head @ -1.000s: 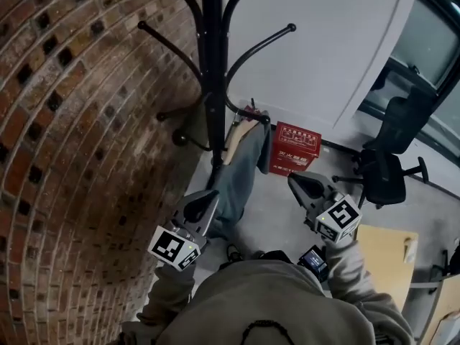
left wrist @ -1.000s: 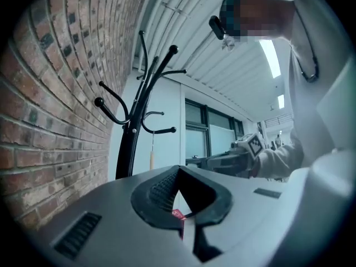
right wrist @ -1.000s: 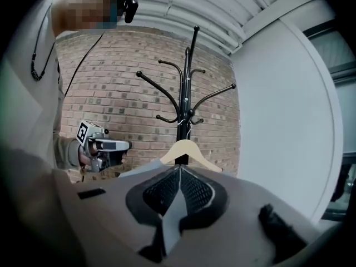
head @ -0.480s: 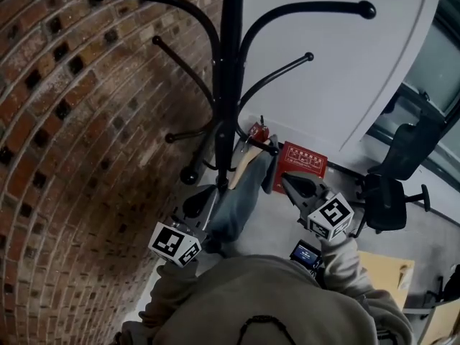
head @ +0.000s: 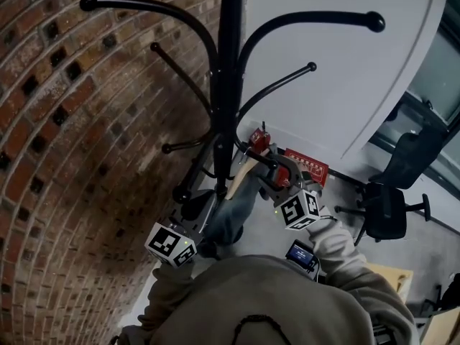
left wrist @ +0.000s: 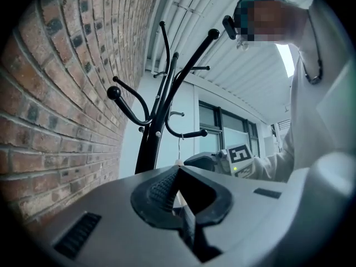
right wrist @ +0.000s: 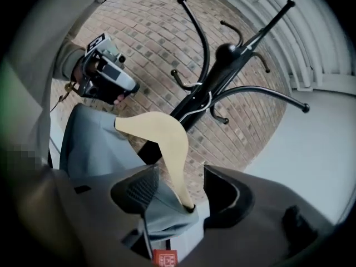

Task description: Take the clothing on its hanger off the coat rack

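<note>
A black coat rack (head: 228, 85) stands against the brick wall. A grey garment (head: 237, 207) on a pale wooden hanger (head: 242, 169) hangs by its hook from a low arm of the rack. My right gripper (head: 277, 172) is at the hanger's shoulder. In the right gripper view its jaws (right wrist: 178, 191) are opening, with the wooden hanger (right wrist: 161, 135) and grey cloth (right wrist: 92, 143) between them, and the pads do not press. My left gripper (head: 200, 205) lies against the garment lower down, jaw tips (left wrist: 177, 174) together. Whether it pinches cloth is hidden.
Brick wall (head: 65, 121) on the left, white panel (head: 338, 70) behind the rack. A red box (head: 310, 167) sits on the floor by the rack's foot. A black office chair (head: 384, 210) and a wooden desk corner (head: 394, 275) stand at the right.
My right gripper has moved left and up from beside the red box to the hanger's shoulder. The left gripper has hardly moved. The head view has tilted up a little.
</note>
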The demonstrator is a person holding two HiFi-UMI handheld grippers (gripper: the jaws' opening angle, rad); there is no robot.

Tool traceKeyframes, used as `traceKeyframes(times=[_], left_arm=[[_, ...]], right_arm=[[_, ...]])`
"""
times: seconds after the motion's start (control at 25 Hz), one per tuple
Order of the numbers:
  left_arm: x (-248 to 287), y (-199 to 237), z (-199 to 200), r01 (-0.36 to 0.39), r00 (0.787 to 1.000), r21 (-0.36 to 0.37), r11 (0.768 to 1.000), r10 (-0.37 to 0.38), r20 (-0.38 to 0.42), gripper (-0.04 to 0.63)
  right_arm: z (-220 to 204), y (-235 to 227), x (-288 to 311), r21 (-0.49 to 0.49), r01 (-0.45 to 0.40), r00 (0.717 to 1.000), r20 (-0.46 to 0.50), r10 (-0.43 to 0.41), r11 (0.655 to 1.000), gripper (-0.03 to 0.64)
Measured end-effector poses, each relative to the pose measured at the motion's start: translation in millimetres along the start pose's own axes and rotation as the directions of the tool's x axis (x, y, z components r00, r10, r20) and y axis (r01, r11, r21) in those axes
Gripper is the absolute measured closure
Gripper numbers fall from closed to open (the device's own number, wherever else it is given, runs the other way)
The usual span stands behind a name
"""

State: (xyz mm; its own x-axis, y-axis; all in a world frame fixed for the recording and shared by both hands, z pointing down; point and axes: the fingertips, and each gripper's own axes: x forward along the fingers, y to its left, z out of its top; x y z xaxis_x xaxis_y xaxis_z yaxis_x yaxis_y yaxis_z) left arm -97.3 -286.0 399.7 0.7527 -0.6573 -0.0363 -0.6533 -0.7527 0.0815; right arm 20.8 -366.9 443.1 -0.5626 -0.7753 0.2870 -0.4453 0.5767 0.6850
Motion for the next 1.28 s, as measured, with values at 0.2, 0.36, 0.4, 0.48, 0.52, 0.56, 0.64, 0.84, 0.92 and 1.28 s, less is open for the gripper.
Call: traceKeyframes(times=[0.2, 0.36, 0.4, 0.48, 0.52, 0.56, 0.64, 0.84, 0.92, 1.28], left_arm=[[-10.5, 13.1, -0.5, -0.047, 0.999, -0.005, 0.999, 0.047, 0.003, 0.592], [-18.2, 20.7, -3.6, -0.07, 0.998, -0.009, 0.997, 0.07, -0.002, 0.592], [-19.4, 22.5, -4.9, -0.075, 0.997, -0.011, 0.997, 0.075, -0.004, 0.592], [-20.2, 26.3, -7.5, -0.083, 0.997, -0.014, 0.996, 0.083, -0.009, 0.592], [-19.9, 27.9, -8.8, -0.085, 0.996, -0.014, 0.996, 0.085, -0.012, 0.592], [-19.5, 29.0, -10.0, -0.087, 0.996, -0.015, 0.996, 0.087, -0.015, 0.592], [-18.3, 29.7, -13.0, -0.086, 0.996, -0.02, 0.996, 0.085, -0.021, 0.592], [-10.5, 26.7, -18.5, -0.062, 0.998, -0.023, 0.998, 0.062, -0.028, 0.592], [-5.5, 22.7, -20.1, -0.047, 0.999, -0.026, 0.999, 0.046, -0.028, 0.592], [18.4, 7.2, -18.0, 0.019, 1.0, -0.027, 0.999, -0.02, -0.012, 0.592]], right_arm=[[2.1, 17.3, 37.8, -0.111, -0.024, 1.0, -0.019, 0.022, 0.994, 0.373], [6.2, 14.0, 52.3, -0.085, -0.014, 1.0, 0.003, 0.014, 0.996, 0.374], [7.7, 12.9, 53.5, -0.068, -0.016, 1.0, 0.011, 0.017, 0.998, 0.376], [9.5, 10.2, 53.4, -0.043, -0.023, 0.999, 0.022, 0.024, 0.999, 0.456], [9.3, 9.4, 52.5, -0.037, -0.027, 0.999, 0.023, 0.028, 0.999, 0.459], [8.4, 8.8, 51.0, -0.032, -0.029, 0.999, 0.02, 0.03, 0.999, 0.46], [5.8, 7.4, 45.7, -0.013, -0.025, 1.0, 0.01, 0.026, 1.0, 0.462], [4.6, -13.0, 22.5, 0.05, 0.027, 1.0, -0.015, -0.026, 0.998, 0.462], [3.5, -25.7, 11.2, 0.062, 0.057, 0.998, -0.03, -0.056, 0.996, 0.462], [-51.8, -53.8, -39.6, 0.114, 0.201, 0.964, -0.198, -0.176, 0.973, 0.462]])
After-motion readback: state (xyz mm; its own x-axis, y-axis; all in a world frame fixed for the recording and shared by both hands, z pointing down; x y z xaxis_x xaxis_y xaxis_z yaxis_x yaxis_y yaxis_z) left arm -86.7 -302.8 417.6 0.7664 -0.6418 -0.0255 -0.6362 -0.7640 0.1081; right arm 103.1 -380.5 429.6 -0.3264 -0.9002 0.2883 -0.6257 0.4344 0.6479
